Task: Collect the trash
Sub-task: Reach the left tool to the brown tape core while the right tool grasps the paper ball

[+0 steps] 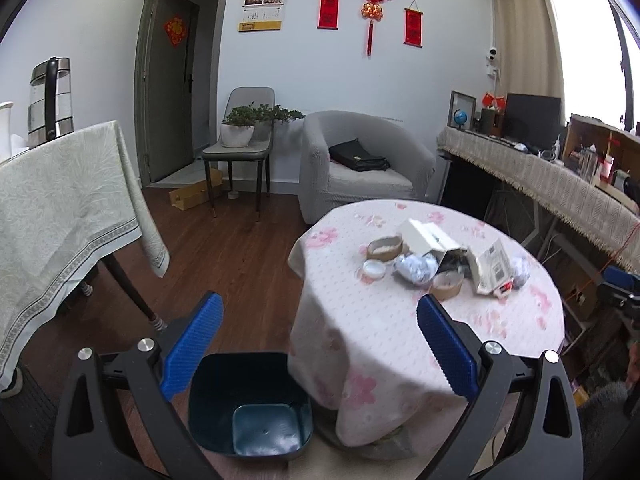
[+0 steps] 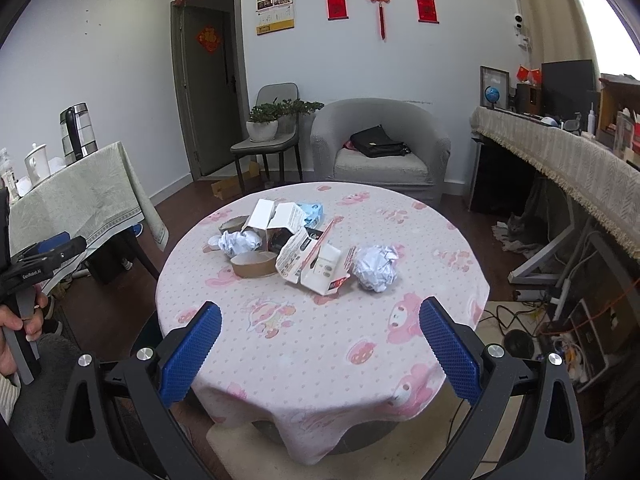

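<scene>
A round table (image 2: 320, 344) with a pink-patterned cloth carries a heap of trash: a crumpled paper ball (image 2: 376, 268), a second ball (image 2: 239, 242), torn white cartons (image 2: 316, 264), a brown paper ring (image 2: 254, 265). My right gripper (image 2: 320, 320) hangs open over the table's near edge, nothing between its blue pads. In the left wrist view the same heap (image 1: 436, 260) lies ahead to the right. My left gripper (image 1: 320, 320) is open and empty, above a dark blue bin (image 1: 250, 404) that stands on the floor beside the table (image 1: 380, 344).
A second table with a green cloth (image 1: 60, 216) and a kettle (image 1: 52, 96) stands left. A grey armchair (image 2: 380, 148) and a chair with potted plants (image 2: 266, 132) sit behind. A long cluttered desk (image 2: 560, 152) runs along the right, cables (image 2: 520, 320) under it. A hand (image 2: 16, 320) holds the left tool.
</scene>
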{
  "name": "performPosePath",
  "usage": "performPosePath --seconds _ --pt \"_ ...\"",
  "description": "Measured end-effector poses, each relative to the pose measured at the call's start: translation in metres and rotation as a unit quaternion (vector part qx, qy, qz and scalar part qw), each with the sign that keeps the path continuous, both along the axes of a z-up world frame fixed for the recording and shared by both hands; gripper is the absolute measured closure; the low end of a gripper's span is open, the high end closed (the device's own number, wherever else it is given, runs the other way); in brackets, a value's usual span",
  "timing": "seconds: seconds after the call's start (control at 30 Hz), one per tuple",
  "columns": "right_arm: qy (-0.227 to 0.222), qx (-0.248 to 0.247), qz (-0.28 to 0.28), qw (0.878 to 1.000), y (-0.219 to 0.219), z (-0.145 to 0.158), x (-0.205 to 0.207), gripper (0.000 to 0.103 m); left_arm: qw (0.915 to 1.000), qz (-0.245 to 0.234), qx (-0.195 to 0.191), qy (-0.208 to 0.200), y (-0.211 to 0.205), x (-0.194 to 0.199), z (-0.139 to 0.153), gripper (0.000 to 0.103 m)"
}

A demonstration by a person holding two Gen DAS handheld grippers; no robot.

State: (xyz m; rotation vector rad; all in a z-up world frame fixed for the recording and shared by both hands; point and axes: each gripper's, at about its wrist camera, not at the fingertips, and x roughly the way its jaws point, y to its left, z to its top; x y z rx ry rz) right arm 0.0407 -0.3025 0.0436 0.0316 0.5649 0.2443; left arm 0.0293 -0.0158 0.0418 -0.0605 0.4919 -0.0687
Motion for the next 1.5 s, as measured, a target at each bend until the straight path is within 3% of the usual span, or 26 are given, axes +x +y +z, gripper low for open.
performPosePath --seconds 0.63,0.9,0.97,1.03,1.13,1.27,1.5 --pt "0.036 -0.043 0.005 0.998 0.003 0.008 0.116 0.003 0.9937 -0.102 0.030 0.034 -0.078 0.074 -0.028 0.005" --pt "0.031 -0.028 0.012 0.999 -0.001 0.003 0.145 0.003 0.9906 -0.107 0.051 0.069 -0.098 0.108 -0.046 0.005" --pt "0.032 -0.027 0.009 0.999 -0.006 -0.003 0.147 0.003 0.9872 -0.127 0.062 0.074 -0.108 0.113 -0.052 0.006" --pt "0.038 -0.027 0.007 0.999 -0.012 -0.013 0.148 0.003 0.9813 -0.159 0.071 0.083 -0.117 0.118 -0.060 0.016" --pt "0.054 -0.028 0.005 0.998 -0.018 -0.022 0.152 0.003 0.9744 -0.183 0.079 0.104 -0.128 0.126 -0.077 0.021" --pt "0.055 -0.016 0.006 0.998 -0.026 -0.023 0.153 0.003 0.9690 -0.200 0.047 0.138 -0.131 0.141 -0.093 0.028" --pt "0.082 -0.018 0.031 0.996 -0.029 -0.035 0.156 0.004 0.9693 -0.200 0.041 0.137 -0.137 0.151 -0.090 0.032"
